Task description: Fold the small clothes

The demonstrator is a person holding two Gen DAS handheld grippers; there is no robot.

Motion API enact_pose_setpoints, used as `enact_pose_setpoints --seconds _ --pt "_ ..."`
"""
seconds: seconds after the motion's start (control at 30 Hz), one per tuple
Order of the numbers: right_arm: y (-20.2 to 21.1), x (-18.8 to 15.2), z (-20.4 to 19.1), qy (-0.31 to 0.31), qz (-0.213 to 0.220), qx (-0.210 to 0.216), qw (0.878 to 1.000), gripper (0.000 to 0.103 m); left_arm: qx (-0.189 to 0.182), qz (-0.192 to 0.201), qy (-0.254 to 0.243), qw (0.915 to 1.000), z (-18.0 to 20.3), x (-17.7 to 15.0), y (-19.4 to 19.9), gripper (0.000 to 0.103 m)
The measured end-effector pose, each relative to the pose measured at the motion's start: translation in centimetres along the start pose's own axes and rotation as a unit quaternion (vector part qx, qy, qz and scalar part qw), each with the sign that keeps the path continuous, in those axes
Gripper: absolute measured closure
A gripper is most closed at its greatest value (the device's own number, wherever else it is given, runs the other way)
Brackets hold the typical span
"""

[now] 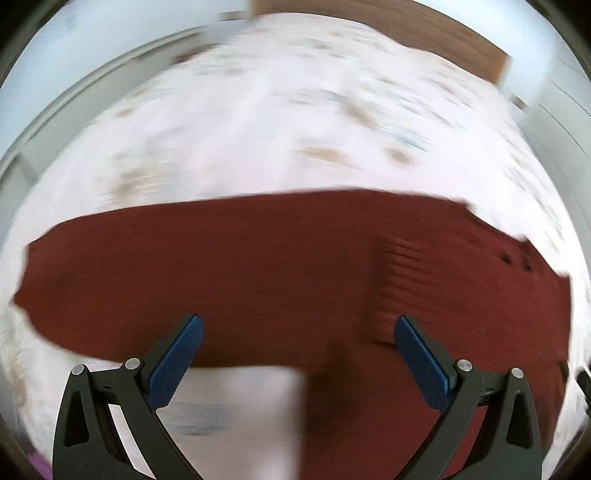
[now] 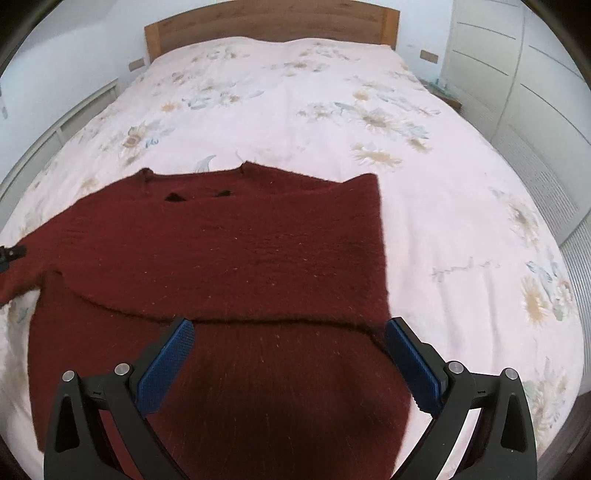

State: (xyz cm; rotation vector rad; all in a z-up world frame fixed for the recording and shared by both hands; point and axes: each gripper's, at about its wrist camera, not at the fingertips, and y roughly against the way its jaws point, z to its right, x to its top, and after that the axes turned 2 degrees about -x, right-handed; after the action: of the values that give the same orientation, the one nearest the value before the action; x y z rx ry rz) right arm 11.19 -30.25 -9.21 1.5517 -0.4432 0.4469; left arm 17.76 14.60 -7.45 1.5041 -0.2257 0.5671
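A dark red knitted sweater [image 2: 229, 251] lies flat on the bed with one side folded over the body, its folded edge running across just ahead of my right gripper. My right gripper [image 2: 290, 332] is open and empty, hovering over the sweater's lower part. The left wrist view is blurred by motion; the sweater [image 1: 258, 273] spreads across it. My left gripper [image 1: 297, 328] is open and empty above the sweater's near edge. A bit of the left gripper [image 2: 11, 254] shows at the left edge of the right wrist view, by a sleeve.
The bed [image 2: 461, 221] has a pale floral cover and a wooden headboard [image 2: 269, 22]. White wardrobe doors [image 2: 535, 74] stand to the right, and a white wall with a low rail runs on the left.
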Motion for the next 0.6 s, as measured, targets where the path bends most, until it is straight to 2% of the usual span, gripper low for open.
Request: enact_pose_setpoints --seconds 0.13,0.23,0.3,0.33,0.4,0.6 --pt "0.9 -0.6 0.8 -0.01 -0.002 -0.011 1.0 0.0 0.062 0.005 0.081 0.9948 -8.3 0.3 1.0 0.001" --pt "0.8 -1.0 1.1 -0.019 -0.01 -0.013 1.0 0.0 0.101 -0.003 0.172 0.9798 -15.0 -0.2 1.3 0.001" --pt "0.6 -1.2 1.1 -0.023 -0.018 -0.017 0.999 0.0 0.105 -0.012 0.222 0.9694 -17.7 -1.1 1.1 0.001" --pt "0.5 -1.3 1.0 -0.023 -0.022 -0.017 0.999 0.0 0.108 -0.02 0.251 0.9616 -19.4 -1.6 0.7 0.001" --pt "0.3 -1.5 0.8 -0.021 -0.029 -0.017 0.999 0.0 0.11 -0.032 0.283 0.9524 -22.0 -2.7 1.3 0.001" --pt "0.4 -1.8 1.1 -0.019 -0.034 -0.021 0.999 0.0 0.086 -0.065 0.314 0.9432 -25.2 -2.4 -1.6 0.002"
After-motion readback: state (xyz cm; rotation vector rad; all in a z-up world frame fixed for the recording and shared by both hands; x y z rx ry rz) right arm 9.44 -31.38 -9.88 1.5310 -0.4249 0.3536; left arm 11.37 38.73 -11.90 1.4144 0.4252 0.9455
